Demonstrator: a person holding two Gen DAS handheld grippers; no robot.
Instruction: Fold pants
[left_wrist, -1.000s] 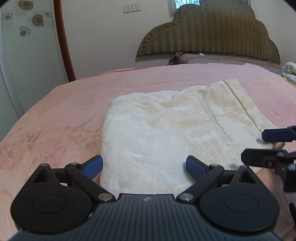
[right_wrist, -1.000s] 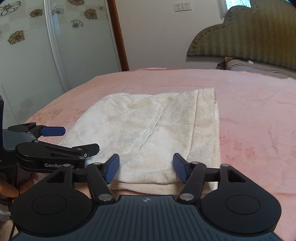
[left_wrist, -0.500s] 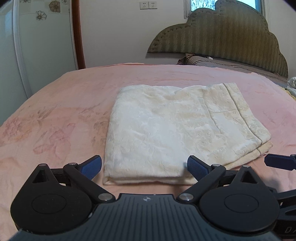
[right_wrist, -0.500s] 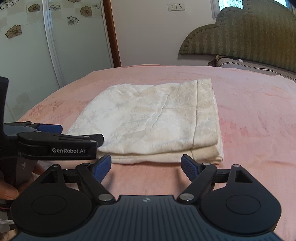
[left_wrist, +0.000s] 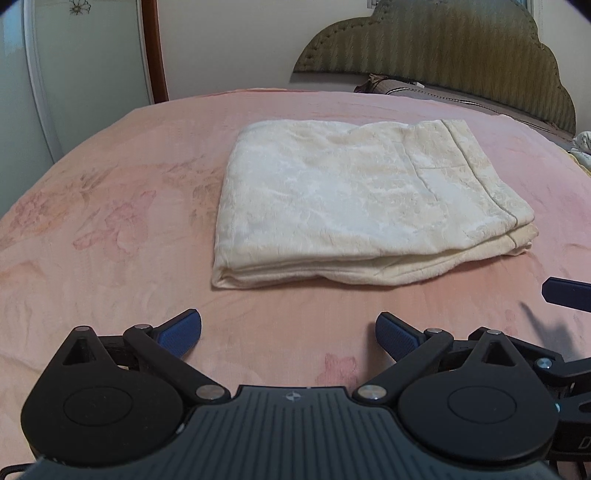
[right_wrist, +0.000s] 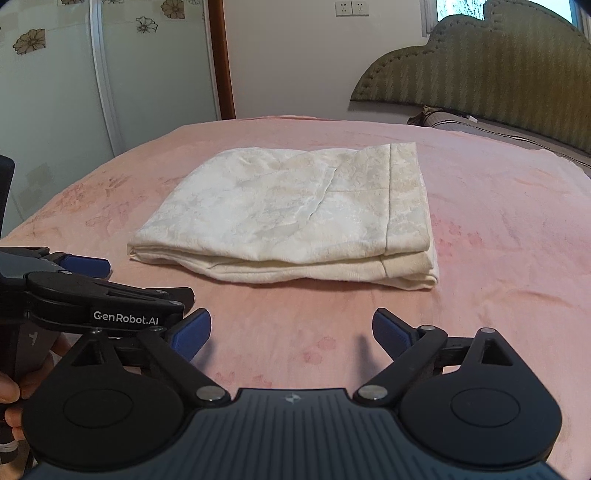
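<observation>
The cream pants (left_wrist: 365, 199) lie folded into a thick, roughly rectangular stack in the middle of the bed (left_wrist: 110, 229), at twelve o'clock from both grippers and apart from them. The cloth is soft and plush, with a faint embossed floral pattern; several layers show along the near folded edge, and a stitched hem band runs down the side at about two o'clock in the left wrist view. A straight seam crosses the top layer. Under the stack, the bed's pink blanket is fuzzy and printed with pale reddish flowers.

The left gripper (left_wrist: 288, 332) hangs over bare blanket with its fingers (left_wrist: 181, 330) spread wide and nothing between them; the pads are blue and ribbed, on black jointed links. The right gripper (right_wrist: 291, 330) is likewise spread wide and empty, its jaws having just been opening, short of the near edge of the pants. In the right wrist view the left gripper's black body sits at nine o'clock, with a person's hand (right_wrist: 11, 402) partly seen at the edge.

Behind the bed stands a scalloped, olive, ribbed headboard (left_wrist: 443, 62), and a glossy floral-panelled wardrobe (right_wrist: 74, 74) rises at ten o'clock.
</observation>
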